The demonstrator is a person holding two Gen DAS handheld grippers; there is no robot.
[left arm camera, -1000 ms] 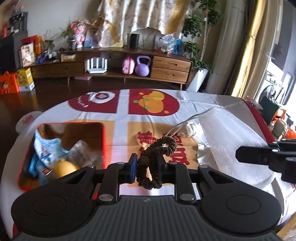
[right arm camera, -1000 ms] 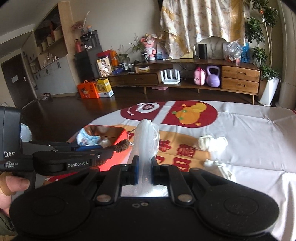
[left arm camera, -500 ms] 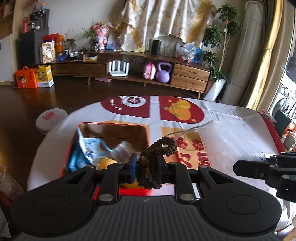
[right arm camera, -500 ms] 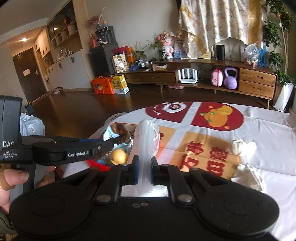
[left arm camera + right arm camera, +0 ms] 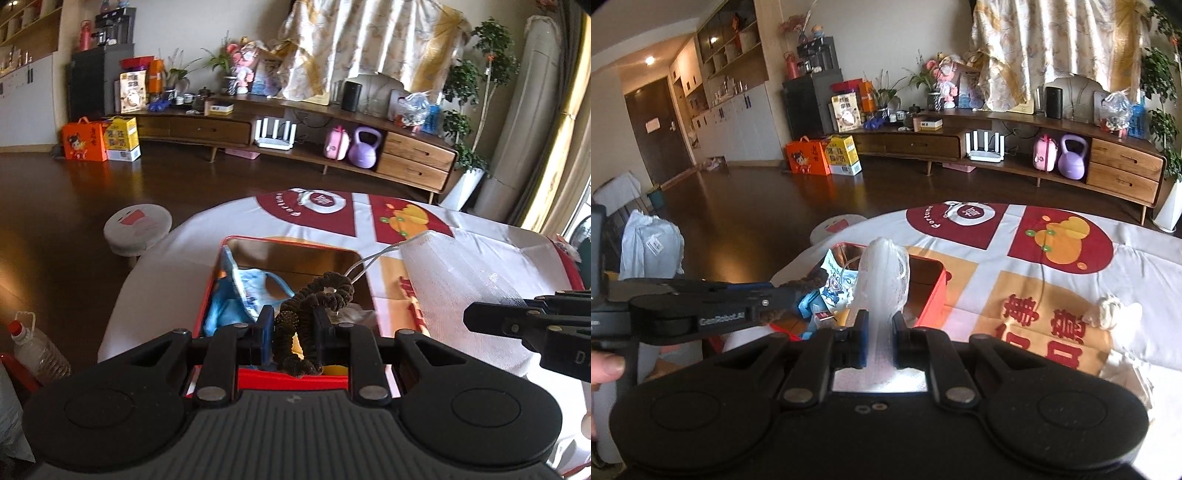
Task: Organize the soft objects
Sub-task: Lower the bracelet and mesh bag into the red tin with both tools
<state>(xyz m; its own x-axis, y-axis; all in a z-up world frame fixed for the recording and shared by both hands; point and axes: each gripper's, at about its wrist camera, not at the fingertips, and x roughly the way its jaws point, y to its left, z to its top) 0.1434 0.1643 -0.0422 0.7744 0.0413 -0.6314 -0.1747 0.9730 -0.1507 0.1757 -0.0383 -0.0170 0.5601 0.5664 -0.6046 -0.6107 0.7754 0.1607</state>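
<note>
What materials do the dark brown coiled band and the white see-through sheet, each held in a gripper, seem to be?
Dark brown coiled band: probably fabric-covered elastic, matt and fuzzy, with a ribbed spiral surface. White see-through sheet: looks like thin foam or mesh plastic, translucent and finely textured, bunched softly where it is pinched.

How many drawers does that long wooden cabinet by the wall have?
3 visible: one wide drawer at the cabinet's left, and an upper drawer stacked over a lower drawer at its right. Others may be hidden.

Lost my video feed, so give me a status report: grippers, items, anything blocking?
Left gripper shut on brown hair tie, over red tin. Right gripper shut on white mesh cloth, beside tin. Tin already part-filled; opening unobstructed.
</note>
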